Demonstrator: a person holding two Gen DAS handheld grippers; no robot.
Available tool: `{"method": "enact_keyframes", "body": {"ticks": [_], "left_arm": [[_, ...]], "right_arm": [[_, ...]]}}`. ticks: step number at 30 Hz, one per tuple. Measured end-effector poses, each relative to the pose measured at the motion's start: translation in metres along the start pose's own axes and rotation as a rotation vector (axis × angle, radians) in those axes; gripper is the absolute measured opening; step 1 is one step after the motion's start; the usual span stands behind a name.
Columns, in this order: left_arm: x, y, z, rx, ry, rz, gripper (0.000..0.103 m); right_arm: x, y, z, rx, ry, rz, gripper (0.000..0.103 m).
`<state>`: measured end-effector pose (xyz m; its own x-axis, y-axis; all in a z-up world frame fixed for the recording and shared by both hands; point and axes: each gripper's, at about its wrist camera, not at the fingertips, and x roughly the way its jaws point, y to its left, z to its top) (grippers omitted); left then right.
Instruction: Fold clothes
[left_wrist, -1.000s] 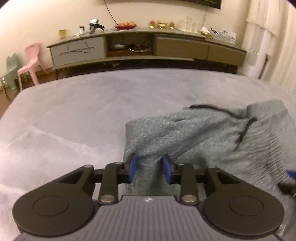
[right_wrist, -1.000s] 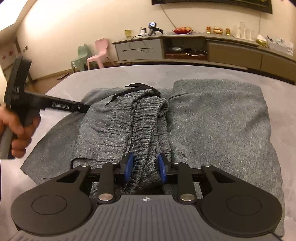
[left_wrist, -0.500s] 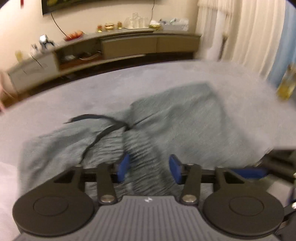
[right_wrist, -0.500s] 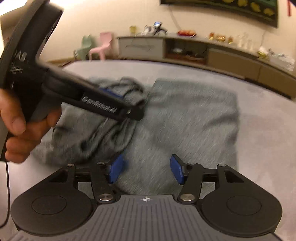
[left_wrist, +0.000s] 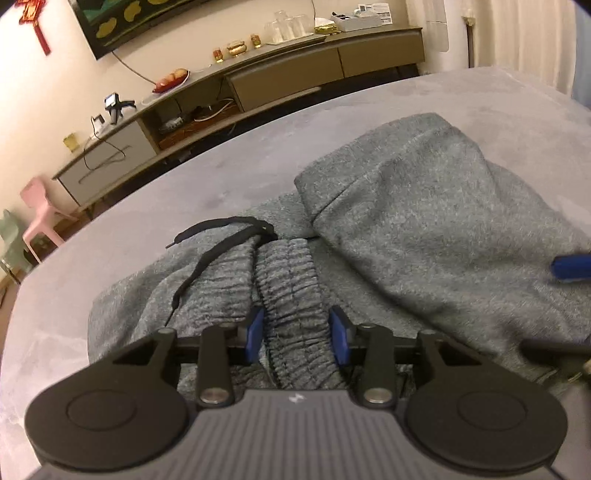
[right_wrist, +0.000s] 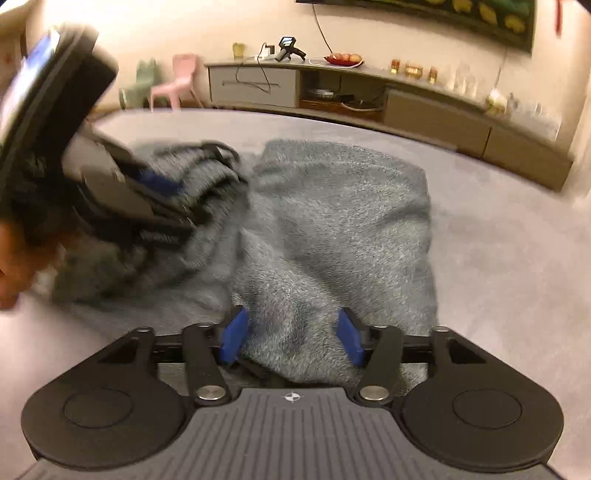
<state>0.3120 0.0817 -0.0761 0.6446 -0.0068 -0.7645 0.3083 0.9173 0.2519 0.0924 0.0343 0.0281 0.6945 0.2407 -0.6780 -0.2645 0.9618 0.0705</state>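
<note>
A pair of grey sweatpants (left_wrist: 424, 229) lies folded on the grey bed cover (left_wrist: 184, 195). Its ribbed waistband (left_wrist: 291, 295) with a black drawstring (left_wrist: 207, 258) is bunched at the left. My left gripper (left_wrist: 297, 336) is open with the waistband between its blue pads, which do not look pressed in. My right gripper (right_wrist: 291, 338) is open wide over the near edge of the pants (right_wrist: 332, 240). The left gripper also shows blurred at the left of the right wrist view (right_wrist: 110, 192). One blue pad of the right gripper shows at the right of the left wrist view (left_wrist: 570, 267).
A long low TV cabinet (left_wrist: 258, 81) with cups and small items stands against the far wall. A pink chair (left_wrist: 38, 210) and a green chair (left_wrist: 11, 243) stand to the left. A curtain (left_wrist: 517, 33) hangs at the right. The bed cover extends around the pants.
Both grippers opened and let go of the fabric. My left gripper swung right from the pants' left edge to the waistband. My right gripper shifted off the waistband onto the folded leg.
</note>
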Motion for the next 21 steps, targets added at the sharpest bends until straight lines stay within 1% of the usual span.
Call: {"method": "enact_keyframes", "body": {"ticks": [1,2,4,5,6,7,8,9,11,13,14,16,17,18,20,21], "left_arm": [[-0.006,0.006,0.003,-0.039,-0.004,-0.021,0.04],[-0.014,0.011,0.006,-0.082,-0.015,-0.043,0.042],[-0.032,0.014,0.019,-0.143,-0.052,-0.09,0.052],[-0.039,0.011,0.029,-0.15,-0.065,-0.115,0.063],[-0.043,0.007,0.04,-0.146,-0.072,-0.141,0.072],[-0.045,-0.002,0.05,-0.129,-0.075,-0.169,0.073],[-0.047,-0.015,0.06,-0.1,-0.073,-0.2,0.076],[-0.047,-0.027,0.07,-0.074,-0.068,-0.224,0.078],[-0.04,-0.049,0.086,-0.032,-0.048,-0.257,0.078],[-0.03,-0.068,0.098,-0.003,-0.019,-0.277,0.078],[-0.025,-0.077,0.104,0.016,0.002,-0.298,0.078],[-0.017,-0.091,0.11,0.079,0.059,-0.338,0.078],[-0.016,-0.096,0.11,0.117,0.076,-0.338,0.078],[-0.015,-0.1,0.106,0.171,0.077,-0.315,0.061],[-0.013,-0.103,0.094,0.272,0.072,-0.238,0.017],[-0.017,-0.096,0.09,0.276,0.056,-0.228,0.014]], "right_arm": [[-0.01,-0.009,0.002,0.058,-0.025,0.023,0.068],[-0.02,-0.019,0.003,0.119,-0.052,0.042,0.076],[-0.034,-0.05,0.002,0.265,-0.105,0.018,0.086],[-0.035,-0.064,-0.002,0.326,-0.108,-0.009,0.086],[-0.03,-0.074,-0.007,0.353,-0.086,-0.033,0.087],[-0.025,-0.082,-0.011,0.377,-0.061,-0.055,0.087],[-0.016,-0.083,-0.016,0.375,-0.026,-0.058,0.082],[-0.007,-0.083,-0.019,0.367,0.004,-0.062,0.073],[-0.002,-0.07,-0.022,0.282,0.008,-0.067,0.031],[-0.011,-0.052,-0.018,0.208,-0.048,-0.078,0.02],[-0.017,-0.041,-0.017,0.161,-0.086,-0.082,0.019],[-0.033,-0.019,-0.015,0.072,-0.182,-0.06,0.018],[-0.041,-0.008,-0.015,0.027,-0.227,-0.052,0.018],[-0.044,0.002,-0.015,-0.022,-0.256,-0.06,0.018],[-0.047,0.018,-0.017,-0.089,-0.292,-0.066,0.018],[-0.046,0.022,-0.019,-0.107,-0.301,-0.063,0.018]]}}
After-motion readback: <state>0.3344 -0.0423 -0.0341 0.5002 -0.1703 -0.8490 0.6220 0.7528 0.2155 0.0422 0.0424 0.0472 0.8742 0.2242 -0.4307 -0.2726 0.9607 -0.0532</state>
